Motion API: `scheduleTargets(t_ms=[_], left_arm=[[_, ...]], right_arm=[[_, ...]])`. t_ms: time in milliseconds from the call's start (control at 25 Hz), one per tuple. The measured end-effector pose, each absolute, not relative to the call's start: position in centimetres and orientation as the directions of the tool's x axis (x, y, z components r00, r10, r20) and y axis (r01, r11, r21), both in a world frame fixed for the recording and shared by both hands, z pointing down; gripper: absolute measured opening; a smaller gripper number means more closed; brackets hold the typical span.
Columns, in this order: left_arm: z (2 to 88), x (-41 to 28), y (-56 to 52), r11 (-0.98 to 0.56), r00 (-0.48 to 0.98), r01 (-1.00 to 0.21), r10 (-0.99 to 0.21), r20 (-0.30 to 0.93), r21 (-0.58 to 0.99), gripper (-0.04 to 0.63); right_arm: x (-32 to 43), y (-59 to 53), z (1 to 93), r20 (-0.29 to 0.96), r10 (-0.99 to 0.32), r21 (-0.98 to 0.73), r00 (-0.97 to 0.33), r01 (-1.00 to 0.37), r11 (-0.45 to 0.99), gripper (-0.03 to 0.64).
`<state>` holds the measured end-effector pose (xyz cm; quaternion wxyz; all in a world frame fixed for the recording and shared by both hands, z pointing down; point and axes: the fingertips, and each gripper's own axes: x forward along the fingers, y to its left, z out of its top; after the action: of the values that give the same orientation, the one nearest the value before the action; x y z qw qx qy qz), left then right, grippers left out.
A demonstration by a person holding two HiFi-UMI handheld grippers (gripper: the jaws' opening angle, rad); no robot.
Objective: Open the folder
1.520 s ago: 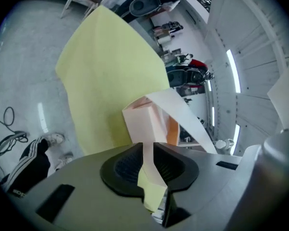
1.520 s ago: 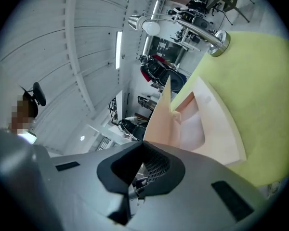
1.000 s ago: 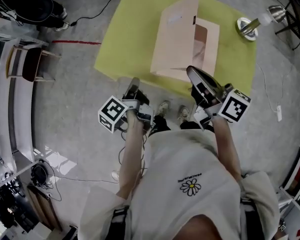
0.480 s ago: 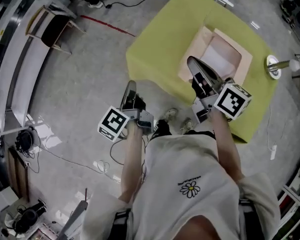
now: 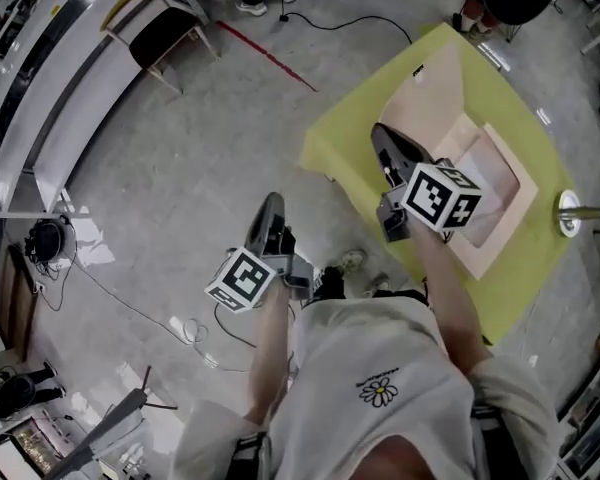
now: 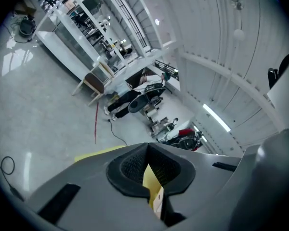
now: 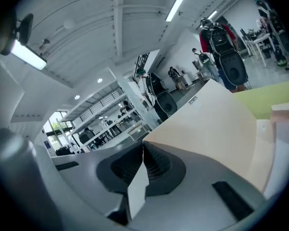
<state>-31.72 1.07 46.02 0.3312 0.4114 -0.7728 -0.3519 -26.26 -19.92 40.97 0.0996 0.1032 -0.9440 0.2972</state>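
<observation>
The beige folder lies on the yellow table at the upper right of the head view. Its cover stands raised and tilted, and white paper shows inside. My right gripper is shut, its tips at the cover's near lower edge; contact is unclear. In the right gripper view the cover fills the right side just beyond the shut right gripper, nothing between the pads. My left gripper is shut and empty over the floor, left of the table. The left gripper view shows the shut left gripper facing the room.
A lamp base stands on the table's right edge. A wooden chair is at the upper left by a long white bench. Cables lie on the grey floor. A person's shoes show at the top.
The head view has swung, so the table now sits at the upper right. The cover stood nearly upright and now leans further open. Both grippers moved across and stayed shut.
</observation>
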Motion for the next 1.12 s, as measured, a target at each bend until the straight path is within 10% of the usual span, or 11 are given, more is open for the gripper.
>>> scheduleTargets(t_ms=[1120], left_arm=[[49.2,-36.1,1.7,0.534,-0.476,-0.409,-0.817,0.327,0.740,0.015]], right_arm=[[-38.4,-23.8,59.5,0.693,-0.084,-0.383,-0.716,-0.465,0.798,0.011]])
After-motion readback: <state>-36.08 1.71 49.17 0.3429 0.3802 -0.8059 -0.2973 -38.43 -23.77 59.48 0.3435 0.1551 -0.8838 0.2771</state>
